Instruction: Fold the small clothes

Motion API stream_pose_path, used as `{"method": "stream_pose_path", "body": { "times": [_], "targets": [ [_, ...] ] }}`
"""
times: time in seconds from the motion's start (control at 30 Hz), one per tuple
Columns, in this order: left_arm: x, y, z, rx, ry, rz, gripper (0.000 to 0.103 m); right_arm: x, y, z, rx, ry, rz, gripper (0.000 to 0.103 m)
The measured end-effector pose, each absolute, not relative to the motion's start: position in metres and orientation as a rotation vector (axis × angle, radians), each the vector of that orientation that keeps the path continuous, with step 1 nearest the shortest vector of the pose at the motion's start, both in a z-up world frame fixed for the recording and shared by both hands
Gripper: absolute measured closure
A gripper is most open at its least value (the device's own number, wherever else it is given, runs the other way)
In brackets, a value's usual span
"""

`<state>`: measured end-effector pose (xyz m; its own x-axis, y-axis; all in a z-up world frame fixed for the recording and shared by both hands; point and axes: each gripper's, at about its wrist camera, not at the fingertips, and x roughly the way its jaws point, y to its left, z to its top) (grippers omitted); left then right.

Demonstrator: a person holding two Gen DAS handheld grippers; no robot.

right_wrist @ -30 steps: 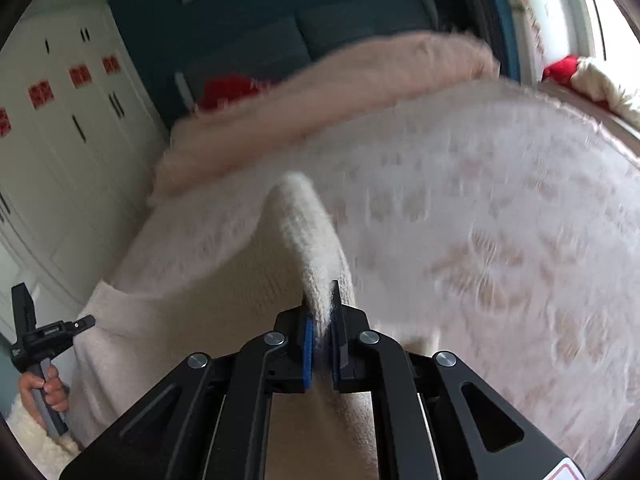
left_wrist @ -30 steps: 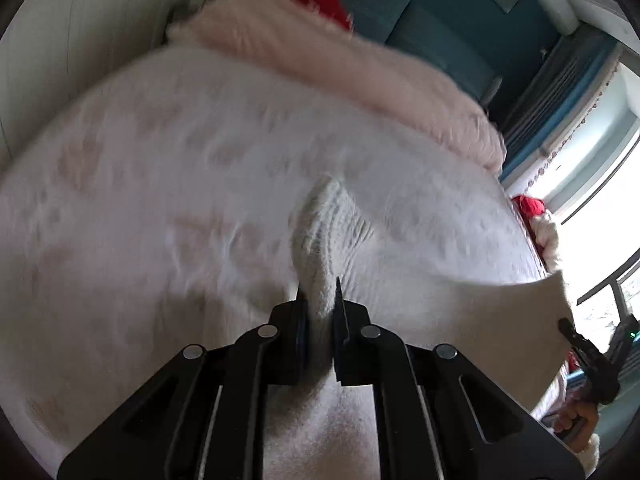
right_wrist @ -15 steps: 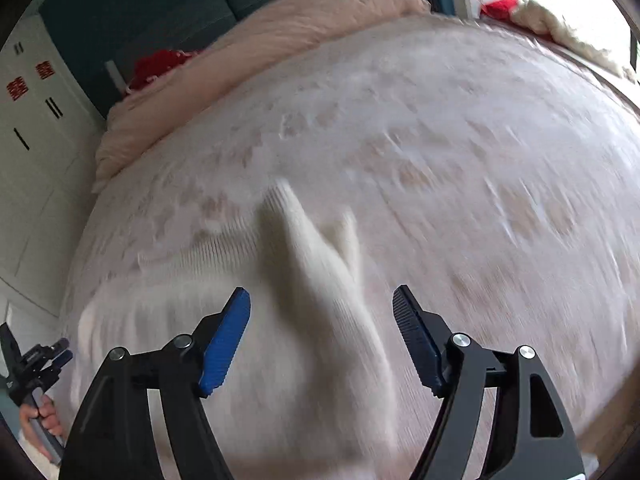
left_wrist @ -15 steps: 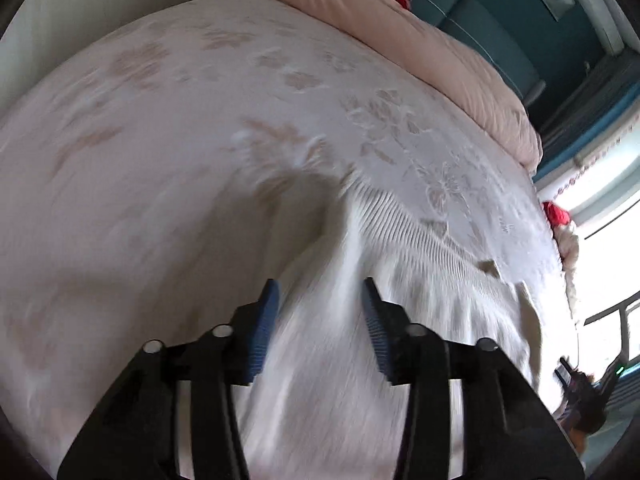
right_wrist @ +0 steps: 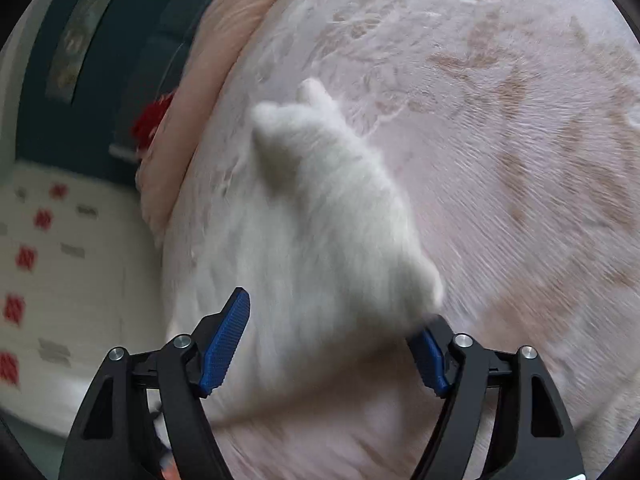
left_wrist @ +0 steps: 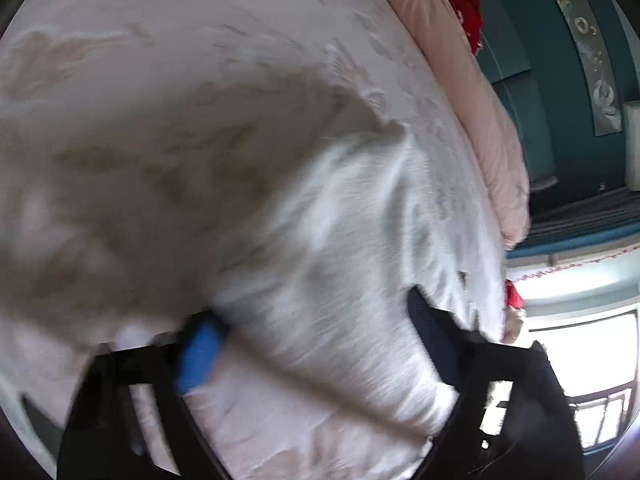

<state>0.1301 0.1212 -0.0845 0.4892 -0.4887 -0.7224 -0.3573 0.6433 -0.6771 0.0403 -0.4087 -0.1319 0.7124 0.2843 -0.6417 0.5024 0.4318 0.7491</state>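
A small white knit garment (left_wrist: 340,220) lies spread on the pale floral bed cover (left_wrist: 160,80); the left wrist view is blurred. My left gripper (left_wrist: 316,332) hovers low over its near part, jaws apart and still opening, with the knit between them but not pinched. In the right wrist view the same garment (right_wrist: 320,208) runs away from me in a bunched ridge. My right gripper (right_wrist: 328,344) straddles its near end with its jaws wide and closing. The blue pads (right_wrist: 228,340) stand clear of the cloth.
A folded pink duvet (left_wrist: 480,100) lies along the far side of the bed, with a red item (left_wrist: 466,12) beyond it against the teal headboard. A white wardrobe (right_wrist: 48,260) with red stickers stands past the bed's left edge. A bright window (left_wrist: 580,340) is at the right.
Both grippers let go of the garment they held pinched, opened, sank toward the bed and rolled. The garment dropped from a lifted fold and now lies on the cover.
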Motion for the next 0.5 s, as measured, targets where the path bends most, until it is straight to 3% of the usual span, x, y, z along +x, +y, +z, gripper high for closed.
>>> {"method": "stream_pose_path", "body": {
  "times": [0.03, 0.07, 0.3, 0.4, 0.5],
  "targets": [
    [0.138, 0.117, -0.084, -0.908, 1.128, -0.09, 0.078, 0.048, -0.409, -0.13, 1.174, 0.807, -0.145, 0.086],
    [0.142, 0.116, -0.08, -0.897, 1.145, -0.092, 0.086, 0.051, -0.409, -0.123, 1.172, 0.801, -0.138, 0.085],
    [0.097, 0.134, 0.002, -0.748, 1.095, -0.157, 0.089, 0.013, -0.373, -0.018, 0.884, 0.747, -0.04, 0.088],
    [0.065, 0.149, -0.006, -0.706, 1.155, -0.115, 0.089, -0.026, -0.361, -0.03, 0.778, 0.873, -0.064, 0.088],
    [0.029, 0.148, -0.067, -0.67, 1.303, -0.071, 0.088, -0.06, -0.354, -0.098, 0.702, 1.101, -0.153, 0.082]
  ]
}}
